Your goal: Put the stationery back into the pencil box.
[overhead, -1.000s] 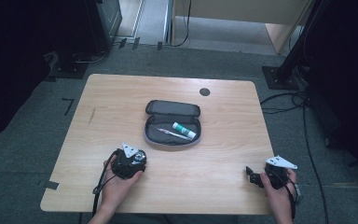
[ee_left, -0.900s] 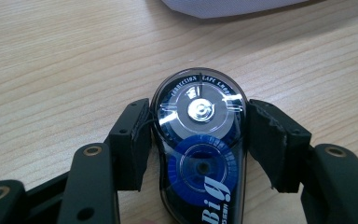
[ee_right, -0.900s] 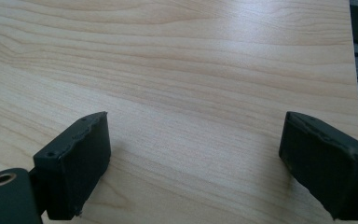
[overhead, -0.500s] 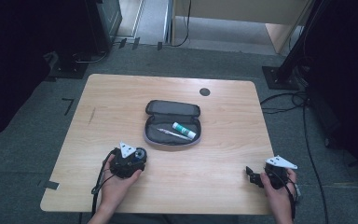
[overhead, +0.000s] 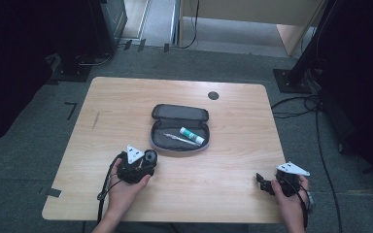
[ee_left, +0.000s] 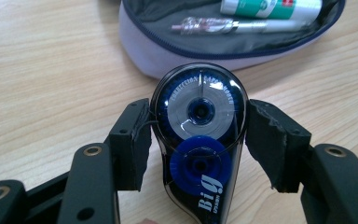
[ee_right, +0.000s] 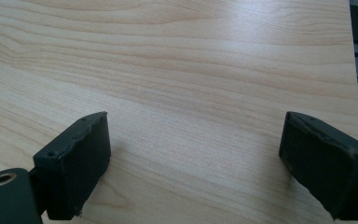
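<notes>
A dark blue see-through correction tape dispenser [ee_left: 199, 135] stands between the jaws of my left gripper [ee_left: 198, 140], which is shut on its sides. In the high view my left gripper [overhead: 145, 161] sits at the front left of the table, just short of an open grey pencil case [overhead: 179, 127]. The pencil case [ee_left: 168, 56] holds a white and green tube [ee_left: 270, 7] and a clear pen [ee_left: 214, 25]. My right gripper [overhead: 263, 180] rests at the front right; its jaws [ee_right: 193, 158] stand wide open over bare wood.
The wooden table [overhead: 126, 107] has a round black cable hole [overhead: 213, 95] at the back. Cables [overhead: 296, 104] trail on the carpet to the right. A dark stand base [overhead: 291, 80] sits by the far right corner.
My left gripper has edged slightly toward the pencil case with the tape dispenser in it. The right gripper has stayed put.
</notes>
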`<state>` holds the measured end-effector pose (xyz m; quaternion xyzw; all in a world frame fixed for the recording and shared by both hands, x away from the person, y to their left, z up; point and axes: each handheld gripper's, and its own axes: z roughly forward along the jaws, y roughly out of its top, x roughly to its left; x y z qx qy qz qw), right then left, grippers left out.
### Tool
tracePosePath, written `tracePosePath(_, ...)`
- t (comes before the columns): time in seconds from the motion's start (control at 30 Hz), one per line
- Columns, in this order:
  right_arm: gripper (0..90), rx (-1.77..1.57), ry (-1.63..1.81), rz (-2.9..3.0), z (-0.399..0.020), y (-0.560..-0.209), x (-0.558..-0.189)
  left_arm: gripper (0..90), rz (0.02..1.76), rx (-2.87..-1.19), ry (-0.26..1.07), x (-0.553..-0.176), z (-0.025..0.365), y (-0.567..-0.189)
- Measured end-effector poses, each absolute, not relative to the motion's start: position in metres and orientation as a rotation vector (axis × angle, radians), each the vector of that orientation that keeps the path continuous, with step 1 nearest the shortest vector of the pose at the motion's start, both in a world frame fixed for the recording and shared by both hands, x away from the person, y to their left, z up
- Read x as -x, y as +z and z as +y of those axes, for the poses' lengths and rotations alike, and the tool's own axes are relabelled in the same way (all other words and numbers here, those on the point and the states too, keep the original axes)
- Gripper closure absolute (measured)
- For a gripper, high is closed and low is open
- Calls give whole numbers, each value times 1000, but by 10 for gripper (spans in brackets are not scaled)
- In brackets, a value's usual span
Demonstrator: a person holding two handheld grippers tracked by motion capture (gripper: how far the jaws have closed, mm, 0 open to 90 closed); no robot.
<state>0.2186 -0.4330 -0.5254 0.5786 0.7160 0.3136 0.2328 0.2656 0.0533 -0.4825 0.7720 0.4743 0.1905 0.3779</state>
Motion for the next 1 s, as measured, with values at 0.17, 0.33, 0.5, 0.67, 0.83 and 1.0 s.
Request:
tracePosePath(0.17, 87, -1590, 862, 1967, -433, -525, -219, 416, 1196, -1948, 498, -266, 52, -477)
tracePosePath(0.33, 87, -1590, 862, 1967, -433, -525, -219, 415, 1181, -1926, 499, -268, 49, -472)
tracePosePath(0.5, 87, -1590, 861, 1967, -433, -525, -219, 416, 1164, -1912, 502, -270, 47, -469)
tracePosePath(0.67, 87, -1589, 862, 1967, -433, -525, -219, 416, 1148, -1894, 506, -272, 43, -462)
tracePosePath(0.83, 87, -1590, 862, 1967, -433, -525, -219, 416, 1132, -1874, 501, -274, 40, -455)
tracePosePath(1.0, 87, -1589, 862, 1967, -433, -525, -219, 416, 1115, -1860, 503, -277, 36, -447)
